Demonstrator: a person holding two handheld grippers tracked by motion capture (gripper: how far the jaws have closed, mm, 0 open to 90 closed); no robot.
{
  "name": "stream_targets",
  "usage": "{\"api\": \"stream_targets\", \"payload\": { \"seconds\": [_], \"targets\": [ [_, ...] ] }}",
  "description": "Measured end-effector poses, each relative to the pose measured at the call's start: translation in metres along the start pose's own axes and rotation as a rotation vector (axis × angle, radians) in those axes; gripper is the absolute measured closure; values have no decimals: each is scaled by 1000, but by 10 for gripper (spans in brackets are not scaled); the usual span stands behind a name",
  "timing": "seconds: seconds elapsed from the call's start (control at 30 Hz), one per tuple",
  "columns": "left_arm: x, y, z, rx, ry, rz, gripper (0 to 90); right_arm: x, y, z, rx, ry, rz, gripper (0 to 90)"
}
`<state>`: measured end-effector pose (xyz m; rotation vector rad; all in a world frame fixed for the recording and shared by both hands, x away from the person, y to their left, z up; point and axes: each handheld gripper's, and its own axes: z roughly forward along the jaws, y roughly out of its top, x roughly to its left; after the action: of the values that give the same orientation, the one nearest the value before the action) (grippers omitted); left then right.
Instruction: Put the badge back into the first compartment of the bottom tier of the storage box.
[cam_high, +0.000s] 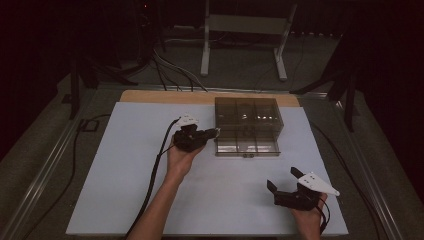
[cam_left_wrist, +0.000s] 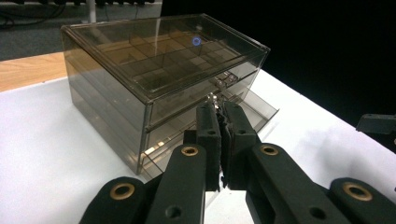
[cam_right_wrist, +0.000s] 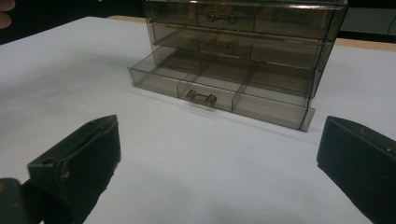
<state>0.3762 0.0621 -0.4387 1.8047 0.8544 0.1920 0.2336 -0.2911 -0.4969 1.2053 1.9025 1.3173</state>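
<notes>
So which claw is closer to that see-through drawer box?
The left. The left claw is shut, its tips right at the side of the drawer box, by the middle drawer. The right claw waits open nearer the person, well apart from the box.

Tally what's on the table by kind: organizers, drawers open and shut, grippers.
Organizer: 1
Open drawer: 1
Shut drawers: 2
Left gripper: 1, shut
Right gripper: 1, open
Total: 6

Dim, soft pictures; dark surroundings, pale glare overhead.
</notes>
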Motion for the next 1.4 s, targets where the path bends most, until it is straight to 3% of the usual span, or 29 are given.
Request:
{"api": "stream_targets", "payload": {
  "seconds": [1.4],
  "targets": [
    [-13, 19, 39, -6, -28, -1, 884, 0, 0, 1, -1, 5, -4, 0]
  ]
}}
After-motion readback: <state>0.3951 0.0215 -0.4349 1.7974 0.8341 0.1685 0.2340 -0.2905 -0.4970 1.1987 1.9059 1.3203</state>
